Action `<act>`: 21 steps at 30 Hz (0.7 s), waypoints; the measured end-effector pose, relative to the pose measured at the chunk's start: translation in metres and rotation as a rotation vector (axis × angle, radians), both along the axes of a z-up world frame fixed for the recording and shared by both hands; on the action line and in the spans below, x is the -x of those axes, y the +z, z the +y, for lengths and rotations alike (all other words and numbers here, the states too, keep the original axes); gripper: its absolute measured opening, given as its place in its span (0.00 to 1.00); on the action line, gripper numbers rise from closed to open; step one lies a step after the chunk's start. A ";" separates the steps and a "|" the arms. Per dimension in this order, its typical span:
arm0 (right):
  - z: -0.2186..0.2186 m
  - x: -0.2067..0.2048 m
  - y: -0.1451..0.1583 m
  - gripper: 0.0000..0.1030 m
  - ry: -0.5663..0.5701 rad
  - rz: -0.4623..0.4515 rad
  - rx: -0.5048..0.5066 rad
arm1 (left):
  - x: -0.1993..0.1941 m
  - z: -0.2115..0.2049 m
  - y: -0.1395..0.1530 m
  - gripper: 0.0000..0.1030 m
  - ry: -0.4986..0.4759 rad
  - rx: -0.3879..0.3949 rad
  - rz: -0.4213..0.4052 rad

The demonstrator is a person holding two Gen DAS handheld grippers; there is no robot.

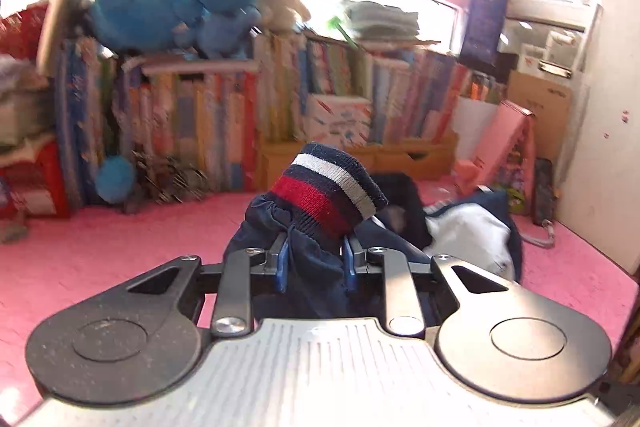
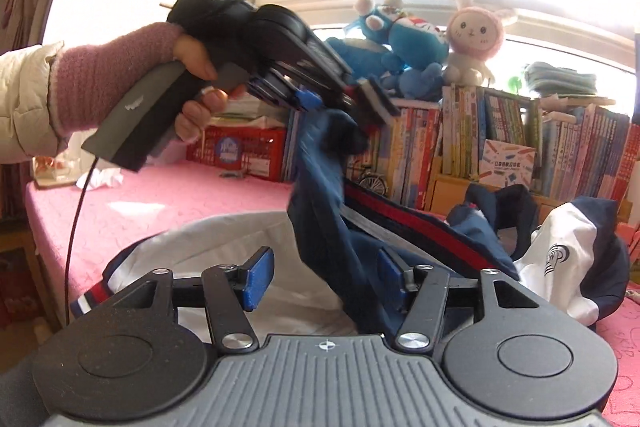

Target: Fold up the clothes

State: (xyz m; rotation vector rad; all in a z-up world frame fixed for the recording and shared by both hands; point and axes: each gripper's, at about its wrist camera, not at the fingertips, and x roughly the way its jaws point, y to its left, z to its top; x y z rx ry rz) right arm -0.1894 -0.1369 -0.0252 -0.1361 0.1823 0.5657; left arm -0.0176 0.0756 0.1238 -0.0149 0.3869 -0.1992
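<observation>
A navy and white jacket [image 2: 568, 259] lies crumpled on the pink bed cover [image 2: 160, 199]. My left gripper [image 1: 316, 261] is shut on its navy sleeve, and the red, white and navy striped cuff [image 1: 332, 191] sticks up past the blue pads. In the right wrist view a hand [image 2: 196, 59] holds that left gripper [image 2: 336, 99] up high, with the navy sleeve [image 2: 320, 187] hanging from it. My right gripper [image 2: 325, 279] is open low over the jacket. The hanging sleeve drops between its blue pads [image 2: 260, 277], close to the right-hand one.
A long row of books [image 2: 520, 139] lines the far side, with blue and pink plush toys [image 2: 472, 39] on top. A red crate [image 2: 244, 151] stands at the left, a pink box [image 1: 508, 143] at the right near the wall. A cable [image 2: 76, 227] hangs from the left gripper.
</observation>
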 end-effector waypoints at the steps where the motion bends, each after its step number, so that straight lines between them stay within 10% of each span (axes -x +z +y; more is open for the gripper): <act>1: -0.002 -0.004 0.003 0.64 -0.010 0.001 -0.013 | -0.004 0.017 0.015 0.24 0.067 -0.043 -0.052; 7: 0.002 -0.047 0.016 0.67 -0.068 0.058 -0.001 | -0.029 0.121 0.105 0.25 0.466 -0.302 -0.363; 10: 0.013 -0.068 0.018 0.67 -0.073 0.088 0.035 | -0.045 0.178 0.119 0.26 0.608 -0.302 -0.378; 21: 0.065 -0.116 -0.012 0.67 -0.047 0.201 0.206 | -0.082 0.337 -0.004 0.26 0.886 -0.203 -0.133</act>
